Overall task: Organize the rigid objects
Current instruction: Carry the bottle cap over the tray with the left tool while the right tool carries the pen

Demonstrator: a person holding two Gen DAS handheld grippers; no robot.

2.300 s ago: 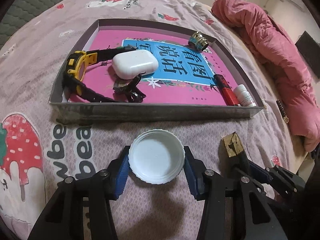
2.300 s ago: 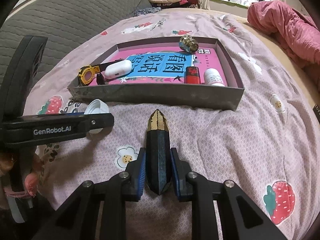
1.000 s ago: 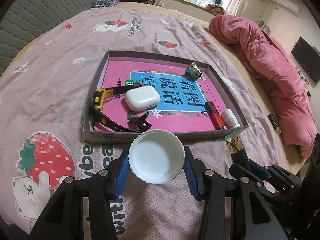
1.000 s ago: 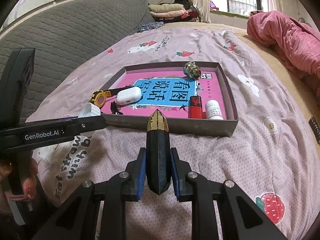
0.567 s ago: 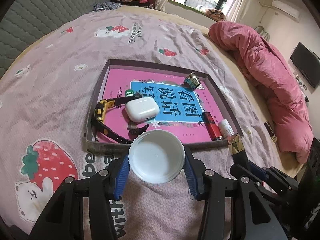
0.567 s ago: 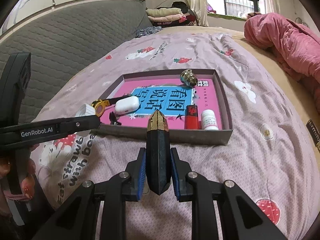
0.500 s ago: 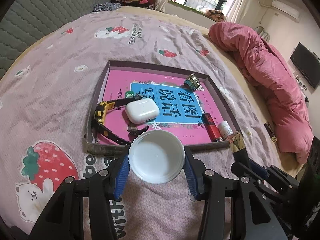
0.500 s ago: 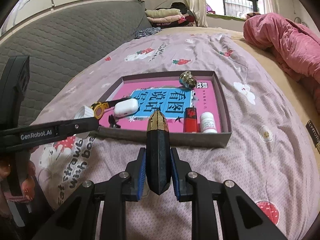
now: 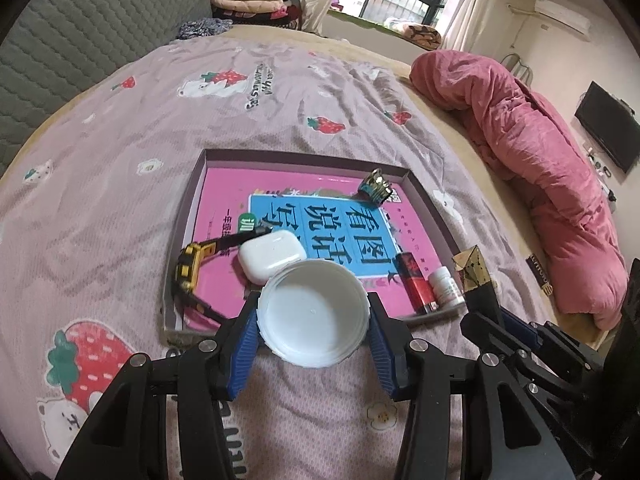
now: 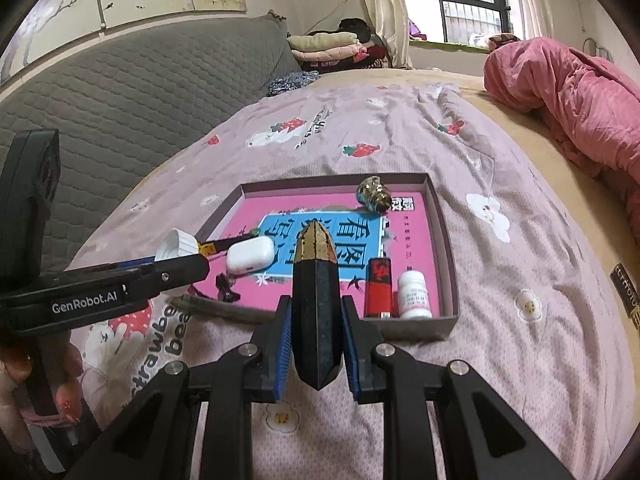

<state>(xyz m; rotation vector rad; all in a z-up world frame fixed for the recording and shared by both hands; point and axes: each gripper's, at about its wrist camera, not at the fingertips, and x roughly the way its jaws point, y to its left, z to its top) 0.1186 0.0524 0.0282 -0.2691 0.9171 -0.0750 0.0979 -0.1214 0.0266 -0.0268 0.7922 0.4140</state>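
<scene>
A white lid (image 9: pixel 313 313) was gripped between the blue pads of the left gripper (image 9: pixel 313 322), held over the near edge of the grey tray (image 9: pixel 432 216). In the right gripper (image 10: pixel 316 330), jaws clamped tight, a dark pointed block with a gold tip (image 10: pixel 316 280) was carried just before that same near edge. Inside the tray were seen a white earbud case (image 9: pixel 272 256), a yellow watch (image 9: pixel 188 268), a red lighter (image 10: pixel 379 286) and a small white bottle (image 10: pixel 414 294).

Soft daylight from window (image 10: pixel 456 8); shadows faint; focus sharp; fisheye bends edges, corners black.
</scene>
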